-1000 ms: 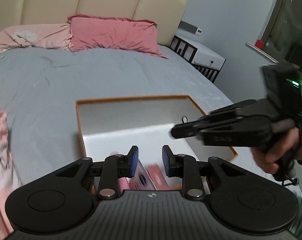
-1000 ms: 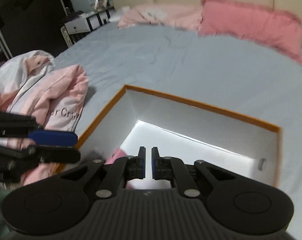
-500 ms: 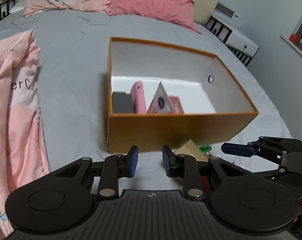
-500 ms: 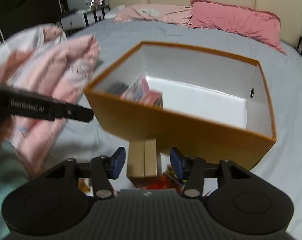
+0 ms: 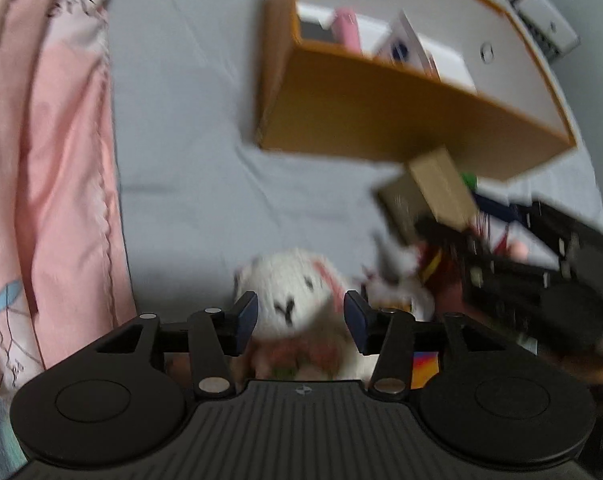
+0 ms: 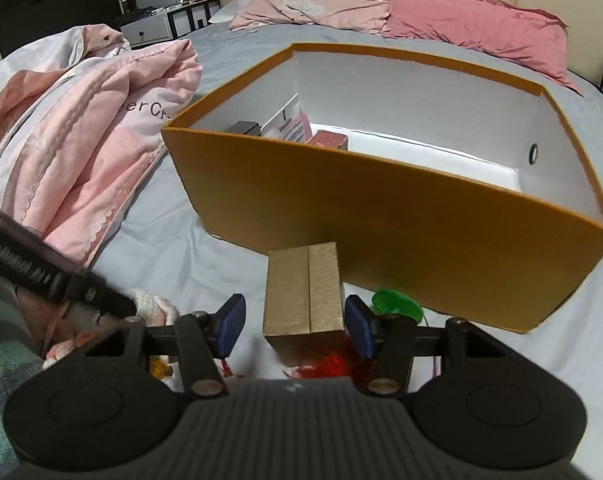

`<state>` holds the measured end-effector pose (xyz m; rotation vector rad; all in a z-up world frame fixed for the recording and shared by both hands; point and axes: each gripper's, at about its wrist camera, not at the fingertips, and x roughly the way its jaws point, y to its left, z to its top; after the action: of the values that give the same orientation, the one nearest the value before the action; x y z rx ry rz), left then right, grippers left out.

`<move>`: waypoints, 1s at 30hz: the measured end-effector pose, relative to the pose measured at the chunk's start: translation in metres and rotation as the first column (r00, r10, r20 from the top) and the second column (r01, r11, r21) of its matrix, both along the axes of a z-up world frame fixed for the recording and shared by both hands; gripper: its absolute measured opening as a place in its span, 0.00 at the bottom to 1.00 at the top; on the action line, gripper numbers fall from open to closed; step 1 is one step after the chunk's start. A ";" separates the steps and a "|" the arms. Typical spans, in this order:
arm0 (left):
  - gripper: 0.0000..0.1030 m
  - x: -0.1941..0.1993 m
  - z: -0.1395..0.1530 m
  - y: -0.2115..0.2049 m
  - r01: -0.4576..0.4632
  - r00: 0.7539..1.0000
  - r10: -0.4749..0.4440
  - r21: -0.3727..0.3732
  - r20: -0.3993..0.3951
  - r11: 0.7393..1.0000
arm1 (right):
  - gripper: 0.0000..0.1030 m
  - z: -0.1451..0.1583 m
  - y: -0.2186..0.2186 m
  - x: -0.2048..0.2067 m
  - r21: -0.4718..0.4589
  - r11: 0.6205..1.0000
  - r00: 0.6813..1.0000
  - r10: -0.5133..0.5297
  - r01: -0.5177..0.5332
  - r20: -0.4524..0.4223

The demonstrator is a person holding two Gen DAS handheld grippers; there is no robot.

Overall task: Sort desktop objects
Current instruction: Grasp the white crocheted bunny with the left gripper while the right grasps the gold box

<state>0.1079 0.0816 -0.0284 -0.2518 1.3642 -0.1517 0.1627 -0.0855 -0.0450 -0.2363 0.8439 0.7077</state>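
One gold cardboard box stands on the grey bed, just in front of the orange storage box and between the spread fingers of the right gripper — the jaws are released, with a gap showing at the left pad; whether the right pad touches the box is hard to tell. A green item lies just right of the gold box, and something red sits under it.

One white plush toy with a black stitched "Y" mouth lies on the bed between the open fingers of the left gripper, which is released too — the view is motion-blurred.

Inside the orange storage box are four visible things: a dark block, a pink case, a white leaflet with print too small to read, and a red carton.

A pink quilt to the left reads "erCr". Two pink pillows rest at the headboard.
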 end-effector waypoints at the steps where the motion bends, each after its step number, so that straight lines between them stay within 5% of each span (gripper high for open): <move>1: 0.54 -0.001 -0.001 -0.002 0.009 1.000 -0.009 0.016 -0.015 1.000 | 0.56 -0.001 0.001 0.002 0.001 1.000 1.000 0.002 -0.002 -0.001; 4: 0.58 0.000 -0.007 -0.007 0.015 0.999 -0.013 0.061 -0.046 0.998 | 0.55 -0.006 0.007 -0.007 0.003 1.000 1.000 0.003 -0.003 -0.008; 10: 0.62 0.018 -0.026 -0.008 -0.025 0.991 0.026 0.009 -0.131 1.000 | 0.53 -0.016 0.006 -0.018 0.002 1.000 0.999 -0.006 0.006 -0.040; 16: 0.54 0.015 -0.030 -0.005 -0.080 0.988 0.079 -0.005 -0.134 0.997 | 0.48 -0.021 0.005 -0.023 0.009 1.000 0.999 -0.027 0.028 -0.040; 23: 0.47 -0.006 -0.003 0.003 -0.123 0.992 0.123 0.022 0.011 0.992 | 0.46 -0.008 -0.009 -0.038 0.076 0.997 1.000 -0.030 0.030 -0.002; 30: 0.45 -0.028 0.029 0.011 -0.166 0.966 0.157 0.026 0.204 0.986 | 0.46 0.022 -0.012 -0.060 0.117 0.993 0.994 0.017 -0.029 0.104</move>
<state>0.0801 0.0922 0.0008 -0.3024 1.1395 -0.0110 0.1025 -0.0975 -0.0227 -0.1749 0.6994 0.7582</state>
